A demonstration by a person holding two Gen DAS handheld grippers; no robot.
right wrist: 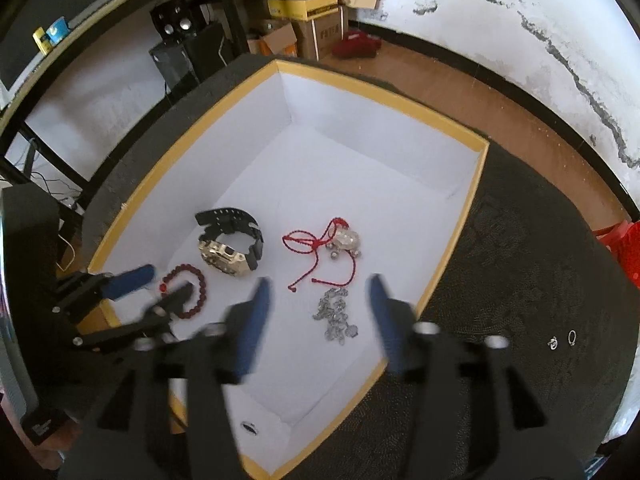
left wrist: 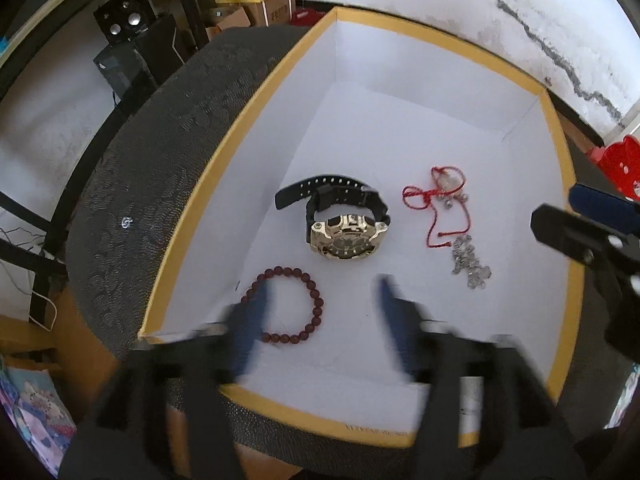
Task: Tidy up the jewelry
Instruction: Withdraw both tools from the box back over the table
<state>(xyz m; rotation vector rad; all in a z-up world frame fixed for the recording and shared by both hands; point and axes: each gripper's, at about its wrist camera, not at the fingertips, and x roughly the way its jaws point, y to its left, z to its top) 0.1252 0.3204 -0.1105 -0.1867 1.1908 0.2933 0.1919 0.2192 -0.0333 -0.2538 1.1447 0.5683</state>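
Hovering over the white-lined box [right wrist: 476, 168], left gripper [left wrist: 320, 320] and right gripper [right wrist: 316, 312] both spread, grasping nothing. Lying inside: watch [right wrist: 230, 250], bead bracelet [left wrist: 292, 304], red cord [right wrist: 320, 252], silver chain [right wrist: 336, 316]. Waiting outside on dark cloth [right wrist: 520, 280]: seemingly two small rings [right wrist: 562, 339], blurred.

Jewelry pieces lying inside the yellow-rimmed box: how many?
4. Beaded bracelet nearest the left gripper; watch beside it; red cord bracelet mid-box; silver chain between the right gripper's open fingers. More may hide behind the grippers.
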